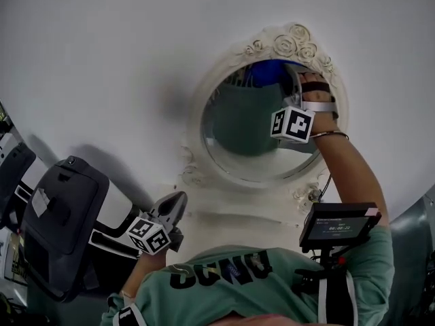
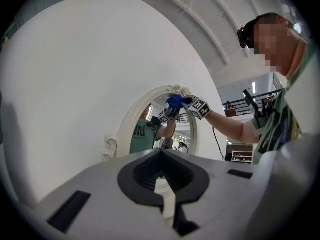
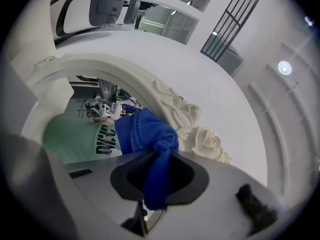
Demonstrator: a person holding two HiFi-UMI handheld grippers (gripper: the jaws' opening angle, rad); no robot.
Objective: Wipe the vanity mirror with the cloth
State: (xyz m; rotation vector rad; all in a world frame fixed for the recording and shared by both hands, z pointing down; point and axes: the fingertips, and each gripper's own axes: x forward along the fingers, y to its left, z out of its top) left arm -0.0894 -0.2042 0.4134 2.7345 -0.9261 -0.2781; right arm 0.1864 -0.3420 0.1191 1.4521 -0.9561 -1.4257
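Up at the top of the vanity mirror (image 1: 238, 124), the right gripper (image 3: 152, 176) holds a blue cloth (image 3: 145, 134). Its two jaws are closed tight on the cloth. One end of the cloth hangs down between the jaws, and a fat bunch sticks out past the tips. The bunch is up against the top part of the glass, just beside the white roses (image 1: 292, 43) on the frame (image 1: 197, 114). The head view shows this gripper's marker cube (image 1: 292, 124) in front of the glass, with the person's arm reaching up to it from the lower right.

The mirror is round-ish and hangs on a plain white wall (image 1: 102, 60). The frame is white with curly bits at the bottom too. The glass shows a picture of the person's green shirt (image 1: 224, 277) and the gripper with the cloth.

Down low and to the left, well apart from the mirror, is the left gripper (image 2: 161, 181). Its jaws are pushed together and hold nothing. It points up at the mirror from below. Its own marker cube (image 1: 148, 235) shows near the person's chest.

A small screen (image 1: 338, 224) sits by the person's right arm. A big black and white machine (image 1: 61, 216) stands at the left, below the wall.
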